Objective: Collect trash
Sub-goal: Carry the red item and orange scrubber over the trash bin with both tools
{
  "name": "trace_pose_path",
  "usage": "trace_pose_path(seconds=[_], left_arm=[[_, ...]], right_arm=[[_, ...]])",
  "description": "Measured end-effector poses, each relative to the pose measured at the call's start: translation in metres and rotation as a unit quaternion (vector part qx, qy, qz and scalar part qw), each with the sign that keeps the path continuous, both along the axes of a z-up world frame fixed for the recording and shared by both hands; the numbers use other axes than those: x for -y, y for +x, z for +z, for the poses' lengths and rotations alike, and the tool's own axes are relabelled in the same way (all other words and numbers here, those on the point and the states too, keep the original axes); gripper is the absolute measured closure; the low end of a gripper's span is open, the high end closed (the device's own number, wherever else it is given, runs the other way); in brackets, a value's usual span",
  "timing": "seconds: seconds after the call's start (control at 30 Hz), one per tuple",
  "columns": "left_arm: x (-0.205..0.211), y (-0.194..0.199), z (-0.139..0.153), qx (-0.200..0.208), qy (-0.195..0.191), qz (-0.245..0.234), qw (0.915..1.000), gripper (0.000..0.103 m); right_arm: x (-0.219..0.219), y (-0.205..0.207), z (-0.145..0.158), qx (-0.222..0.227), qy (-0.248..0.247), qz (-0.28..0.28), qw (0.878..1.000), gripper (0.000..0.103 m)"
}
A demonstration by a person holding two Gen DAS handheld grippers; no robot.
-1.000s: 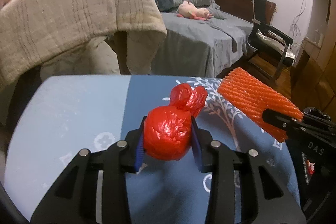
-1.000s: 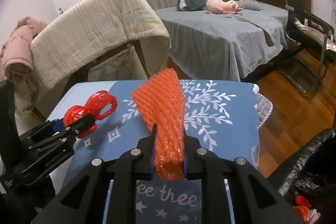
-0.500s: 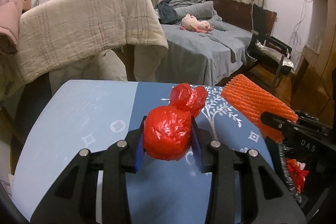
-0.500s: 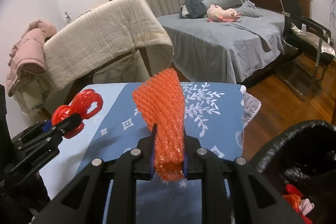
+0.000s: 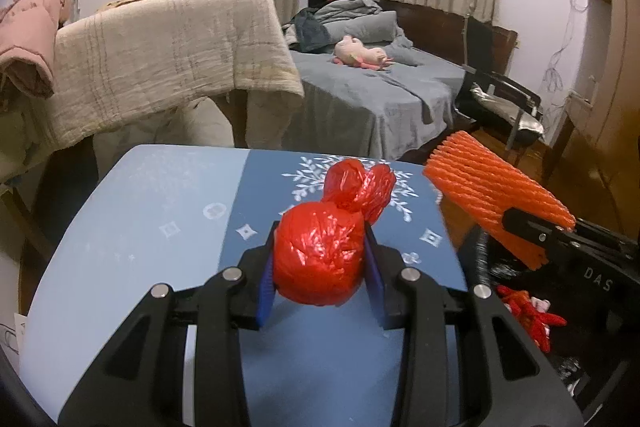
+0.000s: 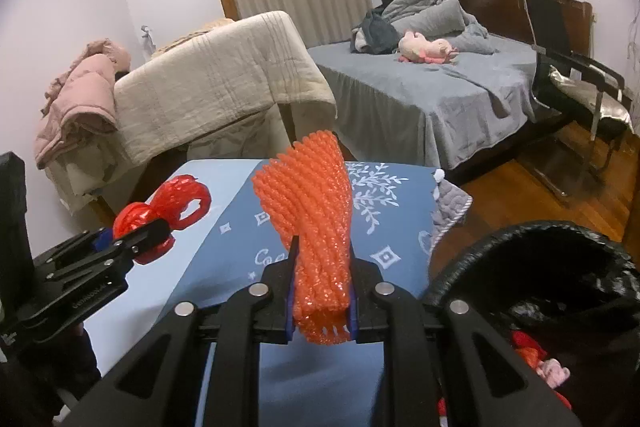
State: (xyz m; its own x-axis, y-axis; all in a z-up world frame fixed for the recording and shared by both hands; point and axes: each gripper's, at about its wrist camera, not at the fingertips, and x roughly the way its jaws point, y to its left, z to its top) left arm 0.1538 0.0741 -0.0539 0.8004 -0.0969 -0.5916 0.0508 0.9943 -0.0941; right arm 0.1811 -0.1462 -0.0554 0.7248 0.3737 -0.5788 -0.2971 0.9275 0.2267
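Note:
My left gripper (image 5: 320, 263) is shut on a knotted red plastic bag (image 5: 320, 255), held above the blue patterned table (image 5: 160, 227); its tied loops stick out ahead. From the right wrist view the same red bag (image 6: 160, 211) shows at the left in the left gripper (image 6: 132, 239). An orange foam fruit net (image 6: 312, 219) stands up between the blue pads of my right gripper (image 6: 320, 291), which is shut on its lower end. In the left wrist view the net (image 5: 492, 195) hangs at the right, over a black-lined trash bin (image 5: 560, 327). The bin (image 6: 560, 267) sits low right of the table.
Red and pink scraps lie inside the bin (image 6: 536, 359). Behind the table a beige blanket (image 6: 216, 87) drapes over furniture, with a pink jacket (image 6: 76, 103) to its left. A grey bed (image 6: 432, 87) and a black chair (image 6: 580, 83) stand farther back on a wood floor.
Both grippers have risen and pulled back with their loads. The table looks farther below and the bin has come into view at the lower right.

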Motion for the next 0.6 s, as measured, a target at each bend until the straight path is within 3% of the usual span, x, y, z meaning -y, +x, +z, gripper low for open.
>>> trace_pose_path(seconds=[0.6], left_arm=[[0.064,-0.057,0.027,0.025,0.004,-0.055,0.9982,0.067]], right_arm=[[0.054,-0.072,0.024,0.027,0.008,-0.033,0.999,0.084]])
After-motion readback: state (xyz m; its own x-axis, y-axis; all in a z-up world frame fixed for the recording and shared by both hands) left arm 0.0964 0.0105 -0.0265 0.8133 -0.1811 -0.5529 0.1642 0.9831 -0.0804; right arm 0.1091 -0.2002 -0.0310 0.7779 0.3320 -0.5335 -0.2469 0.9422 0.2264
